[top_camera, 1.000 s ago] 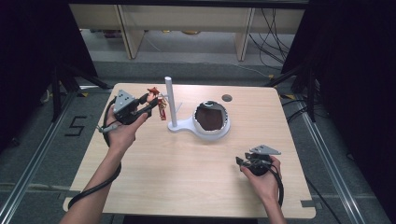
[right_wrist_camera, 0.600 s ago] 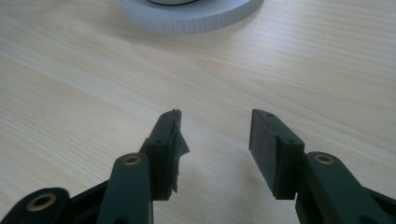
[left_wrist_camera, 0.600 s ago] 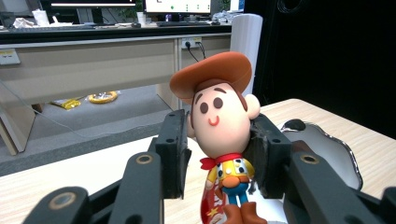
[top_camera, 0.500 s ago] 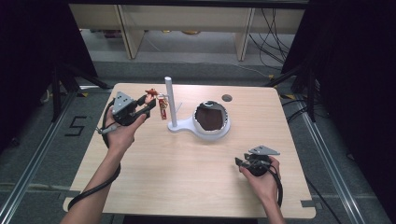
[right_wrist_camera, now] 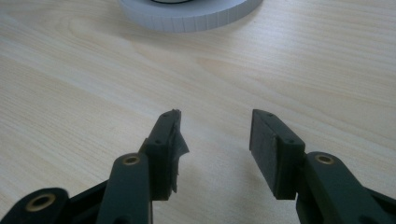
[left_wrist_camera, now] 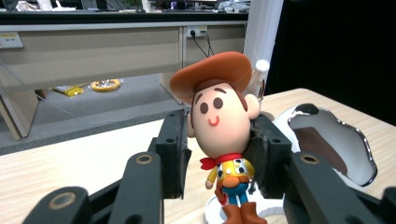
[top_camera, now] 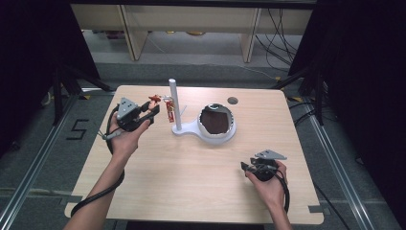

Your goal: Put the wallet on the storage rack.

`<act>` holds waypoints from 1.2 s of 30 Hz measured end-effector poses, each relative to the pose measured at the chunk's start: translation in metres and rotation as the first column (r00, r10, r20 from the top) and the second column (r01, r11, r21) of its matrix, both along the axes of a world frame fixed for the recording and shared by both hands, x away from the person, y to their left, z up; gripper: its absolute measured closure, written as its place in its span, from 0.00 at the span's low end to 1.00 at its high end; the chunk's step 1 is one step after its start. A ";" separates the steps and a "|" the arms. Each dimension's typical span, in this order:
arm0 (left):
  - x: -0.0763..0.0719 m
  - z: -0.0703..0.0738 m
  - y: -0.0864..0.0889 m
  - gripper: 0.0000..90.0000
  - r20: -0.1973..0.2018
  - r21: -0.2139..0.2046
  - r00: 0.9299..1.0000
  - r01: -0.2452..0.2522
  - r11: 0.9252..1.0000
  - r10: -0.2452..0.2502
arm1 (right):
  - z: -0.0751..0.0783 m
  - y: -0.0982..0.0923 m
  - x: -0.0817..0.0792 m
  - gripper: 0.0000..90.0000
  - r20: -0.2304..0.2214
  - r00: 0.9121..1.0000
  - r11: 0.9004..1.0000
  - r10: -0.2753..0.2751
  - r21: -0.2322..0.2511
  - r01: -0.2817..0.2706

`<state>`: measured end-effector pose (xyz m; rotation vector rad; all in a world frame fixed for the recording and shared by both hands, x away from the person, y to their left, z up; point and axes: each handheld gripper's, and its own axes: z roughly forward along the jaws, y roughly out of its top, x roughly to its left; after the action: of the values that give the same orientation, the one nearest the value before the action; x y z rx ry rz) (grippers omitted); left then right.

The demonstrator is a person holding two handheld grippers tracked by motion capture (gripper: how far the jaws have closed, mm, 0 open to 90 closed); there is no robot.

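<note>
The left gripper (top_camera: 152, 108) held a small cowboy figurine with a wide brown hat, red neckerchief, yellow shirt and blue trousers (left_wrist_camera: 223, 140), its two black jaws pinching the oversized head from either side. The toy was aloft over the left part of the light wooden table (top_camera: 191, 182), just beside the white upright post (top_camera: 174, 103) of a white stand whose base carried a chrome-rimmed, dark brown mirror-like dish (top_camera: 216, 122). A small red tag (top_camera: 169, 110) hung between toy and post; what it was attached to could not be told.

Risks, as judged: the head is round and smooth, so it might rotate or slip out between the pads if the hand tilted. The hat brim sat close to the post and could catch it, nudging the stand.

The right gripper (right_wrist_camera: 214, 140) rested low over bare table near the front right, jaws spread with nothing between them.

The figurine looked glossy, hard plastic, top-heavy, with a painted smile and brown boots.
</note>
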<state>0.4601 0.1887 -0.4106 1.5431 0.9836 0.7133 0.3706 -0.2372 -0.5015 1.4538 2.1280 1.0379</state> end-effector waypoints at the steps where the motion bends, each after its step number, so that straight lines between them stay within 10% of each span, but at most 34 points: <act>1: 0.000 -0.002 0.000 0.67 -0.007 0.005 1.000 0.004 1.000 -0.003 | -0.001 0.000 0.001 0.60 0.013 1.000 1.000 0.005 -0.008 -0.004; 24: -0.003 -0.046 -0.010 0.47 -0.144 0.043 0.985 0.104 0.994 -0.097 | 0.000 -0.001 0.000 0.60 0.023 1.000 1.000 -0.008 0.002 0.008; 36: -0.039 -0.062 0.014 0.37 -0.169 0.050 0.983 0.080 0.996 -0.070 | -0.001 -0.004 -0.001 0.60 0.019 1.000 1.000 -0.015 0.010 0.015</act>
<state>0.4213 0.2027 -0.4728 1.7021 1.0304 0.5697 0.3698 -0.2407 -0.5024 1.4563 2.0979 1.0547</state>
